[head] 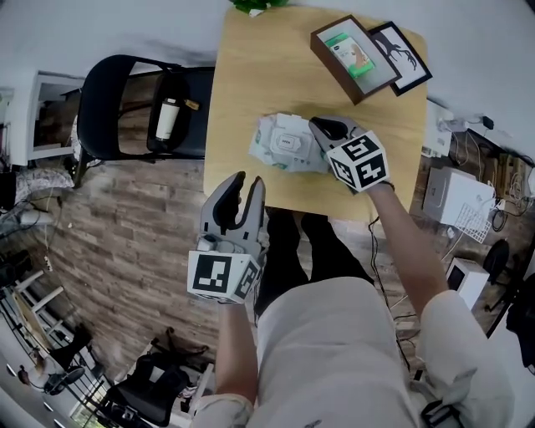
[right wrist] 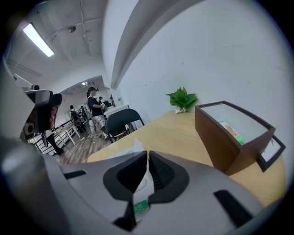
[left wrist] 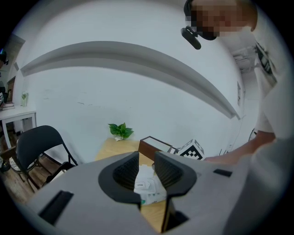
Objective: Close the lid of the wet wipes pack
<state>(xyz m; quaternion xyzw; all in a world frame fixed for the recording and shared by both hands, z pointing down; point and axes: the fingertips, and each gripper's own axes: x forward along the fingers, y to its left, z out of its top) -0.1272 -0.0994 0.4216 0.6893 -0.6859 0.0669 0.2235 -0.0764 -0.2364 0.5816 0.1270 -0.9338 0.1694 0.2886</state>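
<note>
While the wet wipes pack [head: 284, 142] lies flat near the middle of the wooden table [head: 251, 75], its rounded lid faces up and looks level with the top of the pack; whether it is snapped down I cannot tell.

Beyond the pack and to its right stands 1 open brown box [head: 330, 63], apart from the pack, with a green-and-white item [head: 353, 52] lying inside it. A black picture frame [head: 401, 54] lies flat just beside the box. A small green plant [head: 259, 4] sits at the table's far edge. Off the table's left side is a black folding chair [head: 117, 84] with 1 bottle [head: 168, 119] lying on its seat.

At the pack's right edge, the right gripper [head: 322, 125] has its 2 jaws pinched to a thin slit on the pack's white wrapping, a point of which sticks up past the tips.

Short of the table's near edge, the left gripper [head: 248, 180] points toward the pack with its jaws spread and nothing between them.
</note>
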